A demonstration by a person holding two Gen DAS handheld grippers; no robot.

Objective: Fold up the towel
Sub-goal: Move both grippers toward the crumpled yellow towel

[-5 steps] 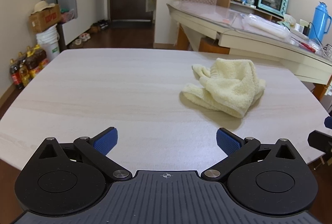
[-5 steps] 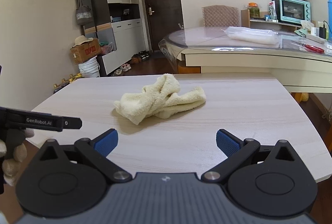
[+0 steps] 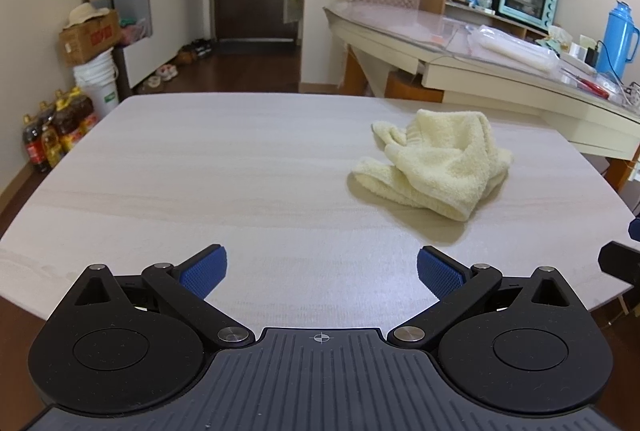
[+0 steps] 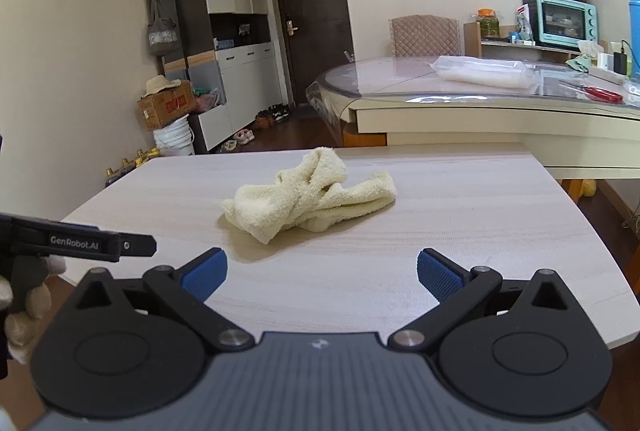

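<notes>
Cream terry towel point(image 4: 310, 197) lies crumpled, unfolded, mid-counter point(image 4: 480, 231); underside folds hidden. Left tool point(image 3: 322, 269) and right tool point(image 4: 322, 269) spread wide, empty, near counter's front edge.

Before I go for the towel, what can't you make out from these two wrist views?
- Crumpled cream terry towel: its corners and hems, buried in its own folds, both views.
- Towel's underside: hidden against the pale wood-grain table.
- Right tool: cut off by the left view's right edge.
- Left tool: partly cut off by the right view's left edge.
</notes>
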